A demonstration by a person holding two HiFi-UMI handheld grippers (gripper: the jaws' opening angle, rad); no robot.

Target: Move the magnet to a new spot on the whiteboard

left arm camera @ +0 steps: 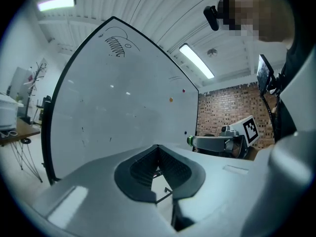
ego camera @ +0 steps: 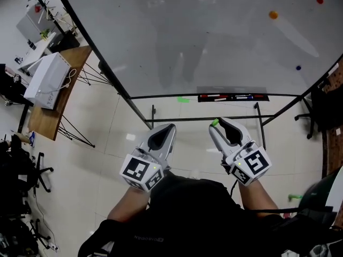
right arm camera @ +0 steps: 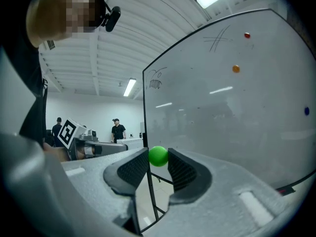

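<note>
Right gripper [right arm camera: 158, 161] clenched on the green magnet [right arm camera: 158, 155], lower centre of its view, not yet on the whiteboard [right arm camera: 222, 112]. Left gripper [left arm camera: 158, 150] closed, empty. Press the magnet flat on bare board, clear of the orange magnet [right arm camera: 236, 69]. Let go once it sticks.

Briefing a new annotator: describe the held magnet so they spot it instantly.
Face the large whiteboard. Before it, the claw of the right gripper pinches the green magnet, a small ball; the orange magnet, red magnet and blue magnet sit on the board.
</note>
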